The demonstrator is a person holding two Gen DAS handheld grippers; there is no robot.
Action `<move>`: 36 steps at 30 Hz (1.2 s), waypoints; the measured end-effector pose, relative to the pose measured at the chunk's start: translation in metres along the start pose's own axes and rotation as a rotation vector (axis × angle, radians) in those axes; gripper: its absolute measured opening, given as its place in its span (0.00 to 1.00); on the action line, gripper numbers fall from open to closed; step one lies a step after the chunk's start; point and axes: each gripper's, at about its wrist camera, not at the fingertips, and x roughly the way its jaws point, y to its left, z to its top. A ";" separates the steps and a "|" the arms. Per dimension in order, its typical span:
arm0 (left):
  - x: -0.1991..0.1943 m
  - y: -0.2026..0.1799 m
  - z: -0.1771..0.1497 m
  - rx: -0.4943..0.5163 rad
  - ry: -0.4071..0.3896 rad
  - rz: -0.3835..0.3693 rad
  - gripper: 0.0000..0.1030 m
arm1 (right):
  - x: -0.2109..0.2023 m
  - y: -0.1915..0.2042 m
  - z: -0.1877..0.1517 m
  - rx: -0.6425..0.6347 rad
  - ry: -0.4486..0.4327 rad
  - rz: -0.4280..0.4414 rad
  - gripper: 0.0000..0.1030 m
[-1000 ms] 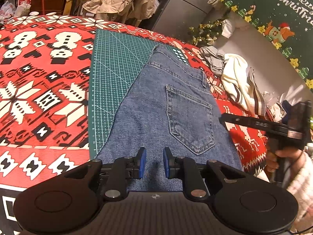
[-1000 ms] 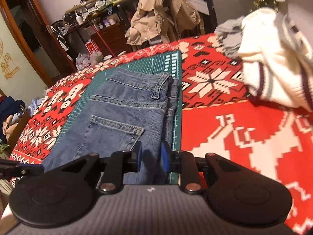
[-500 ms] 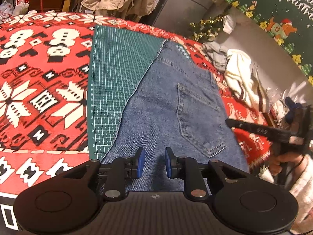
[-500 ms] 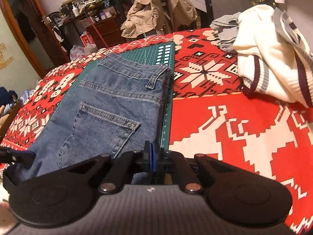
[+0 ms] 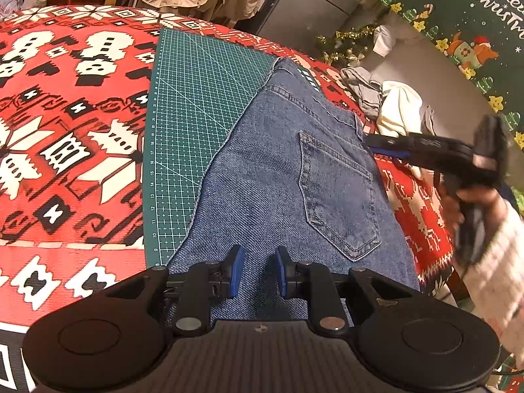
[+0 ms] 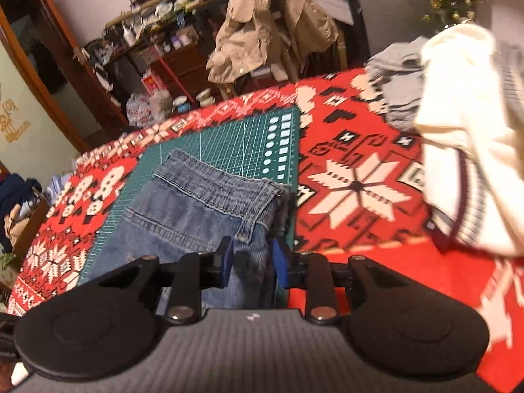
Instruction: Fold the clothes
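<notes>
1. I see the jeans (image 5: pixel 281 177) lying folded lengthwise on the green cutting mat (image 5: pixel 196 98), back pocket (image 5: pixel 337 196) up, waistband at the far end; the mat sits on the counter (image 5: pixel 65 131), which is covered by a red cloth with white snowflakes and snowmen.
2. My left tongs (image 5: pixel 256 270) hover over the near part of the denim; the blue pads stand apart with cloth visible between them, gripping nothing.
3. My right tongs (image 6: pixel 251 258) are at the waistband end, by the right edge of the jeans near a belt loop (image 6: pixel 258 209); the pads are spread, with the denim edge showing in the gap; I cannot tell whether they touch it.
4. In the left wrist view, the right tongs reach in from the right at the waistband corner, held by a hand (image 5: pixel 471 203) in a pale knit sleeve.
5. Readable writing: the green banner (image 5: pixel 475 32) at upper right shows "Mer" over "Christm", cut off by the frame; the mat's ruler edge carries numbers, 10 to 17 legible.
6. A cream sweater (image 6: pixel 465 137) with dark stripes and a grey garment (image 6: pixel 396 88) lie heaped on the counter well to the right of the mat.
</notes>
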 end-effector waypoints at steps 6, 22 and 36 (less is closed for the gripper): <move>0.000 0.002 0.000 -0.009 -0.003 0.001 0.19 | 0.011 0.010 -0.001 -0.074 -0.042 -0.079 0.00; 0.000 0.015 0.009 -0.038 -0.022 0.015 0.17 | 0.020 0.012 -0.012 -0.135 -0.044 -0.139 0.00; -0.011 0.006 0.019 -0.032 -0.063 -0.011 0.05 | -0.006 0.022 -0.007 -0.248 -0.069 -0.162 0.13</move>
